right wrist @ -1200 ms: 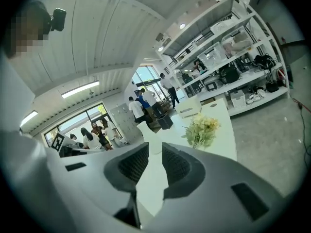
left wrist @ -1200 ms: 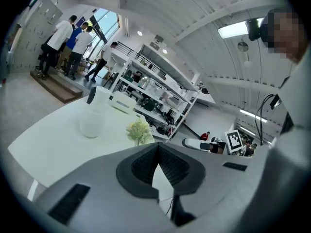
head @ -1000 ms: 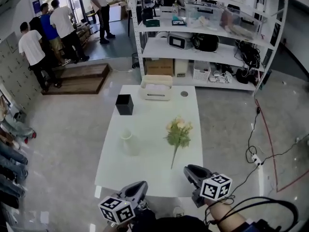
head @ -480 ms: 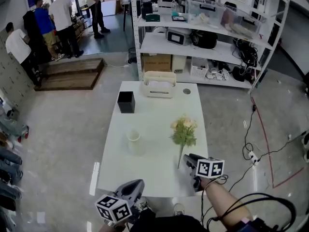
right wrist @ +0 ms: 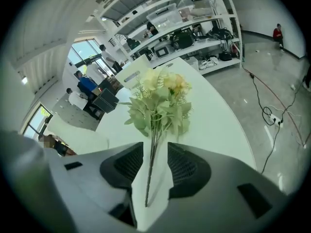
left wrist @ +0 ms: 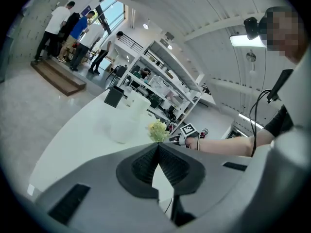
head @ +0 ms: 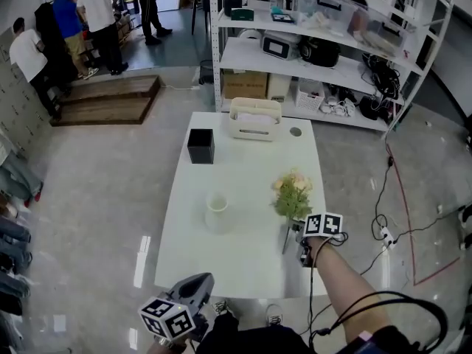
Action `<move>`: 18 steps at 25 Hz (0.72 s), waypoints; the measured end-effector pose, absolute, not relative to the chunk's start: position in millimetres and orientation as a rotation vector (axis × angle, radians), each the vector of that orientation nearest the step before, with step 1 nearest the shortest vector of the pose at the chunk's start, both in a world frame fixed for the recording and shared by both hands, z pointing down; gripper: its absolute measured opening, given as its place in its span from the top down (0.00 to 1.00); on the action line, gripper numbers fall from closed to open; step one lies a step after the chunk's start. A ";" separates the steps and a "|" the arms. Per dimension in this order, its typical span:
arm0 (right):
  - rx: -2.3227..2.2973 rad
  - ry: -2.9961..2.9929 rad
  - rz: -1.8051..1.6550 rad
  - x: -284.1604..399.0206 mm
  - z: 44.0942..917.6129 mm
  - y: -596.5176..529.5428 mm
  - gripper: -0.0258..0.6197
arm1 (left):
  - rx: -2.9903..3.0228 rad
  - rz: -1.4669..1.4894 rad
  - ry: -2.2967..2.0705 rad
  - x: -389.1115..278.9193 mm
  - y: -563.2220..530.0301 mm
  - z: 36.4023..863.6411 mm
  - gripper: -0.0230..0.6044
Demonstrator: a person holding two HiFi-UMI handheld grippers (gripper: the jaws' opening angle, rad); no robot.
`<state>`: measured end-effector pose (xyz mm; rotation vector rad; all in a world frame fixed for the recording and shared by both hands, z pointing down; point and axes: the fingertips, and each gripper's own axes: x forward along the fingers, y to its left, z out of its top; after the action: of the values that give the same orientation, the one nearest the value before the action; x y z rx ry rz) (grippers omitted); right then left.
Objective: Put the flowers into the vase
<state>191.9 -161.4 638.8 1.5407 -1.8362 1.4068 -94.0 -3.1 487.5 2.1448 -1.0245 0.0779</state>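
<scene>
A bunch of pale yellow flowers (head: 293, 192) lies on the white table (head: 243, 264), with its stem pointing toward the near edge. My right gripper (head: 296, 245) is tilted down over that stem. Its jaws have just been opening, and the stem (right wrist: 149, 178) lies between them without touching the pads. The blooms (right wrist: 158, 101) fill the right gripper view. A white vase (head: 217, 212) stands upright left of the flowers. My left gripper (head: 199, 282) is shut and empty beyond the table's near edge. Its view shows the vase (left wrist: 124, 125) and flowers (left wrist: 158, 130) ahead.
A black box (head: 200, 145) and a cream basket (head: 255, 119) stand at the table's far end. Metal shelving (head: 324, 43) full of gear rises behind it. Several people (head: 44, 35) stand far left by a wooden platform (head: 107, 98). Cables (head: 391, 220) lie on the floor at right.
My right gripper has come forward and down from the table's near edge to the flower stem, with its jaws wider apart. The left gripper has drifted a little toward the lower left.
</scene>
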 end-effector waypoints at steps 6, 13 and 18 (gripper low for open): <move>1.529 -1.697 1.456 182.3 651.4 -170.2 0.71 | 2.154 0.070 -1.022 -104.7 -12.2 485.1 0.96; 1.544 -1.569 1.428 182.0 664.2 -178.6 0.80 | 2.141 0.067 -1.029 -119.7 -13.6 486.4 0.96; 1.547 -1.570 1.421 187.1 666.5 -181.3 0.87 | 2.129 0.064 -1.035 -126.9 -19.0 495.5 0.96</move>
<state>187.1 -181.3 666.5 1.5467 -1.5698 1.4210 -126.9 -19.0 495.5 2.1285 -1.0352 0.0645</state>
